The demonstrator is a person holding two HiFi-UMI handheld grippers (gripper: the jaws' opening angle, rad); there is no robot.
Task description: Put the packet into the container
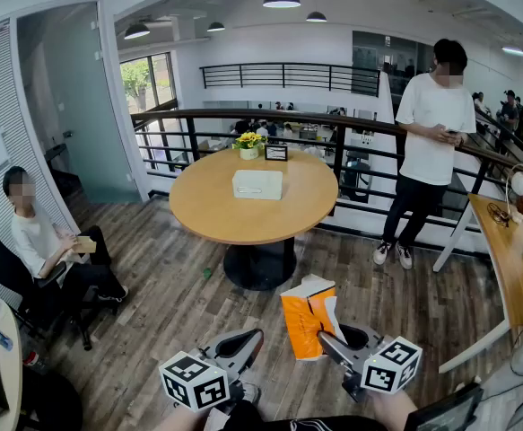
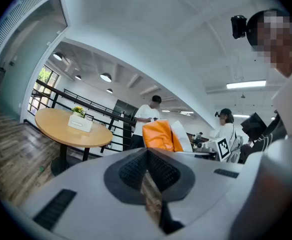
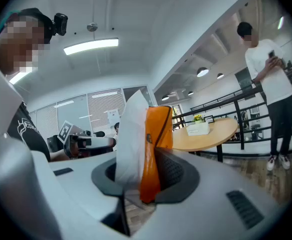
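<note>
An orange and white packet (image 1: 308, 320) hangs above the wooden floor, well short of the round table, with my right gripper (image 1: 335, 335) shut on its lower edge. In the right gripper view the packet (image 3: 148, 146) stands upright between the two black pads. My left gripper (image 1: 243, 341) is beside it to the left, shut with nothing in it; in its own view the pads (image 2: 147, 170) meet and the packet (image 2: 162, 136) shows beyond them. The white rectangular container (image 1: 257, 184) sits on the round wooden table (image 1: 243, 218), far ahead of both grippers.
A potted yellow flower (image 1: 249, 145) and a small frame (image 1: 276, 153) stand at the table's far edge. A person sits at the left (image 1: 46, 250); another stands at the right by the railing (image 1: 431, 151). A wooden desk (image 1: 512, 259) lines the right side.
</note>
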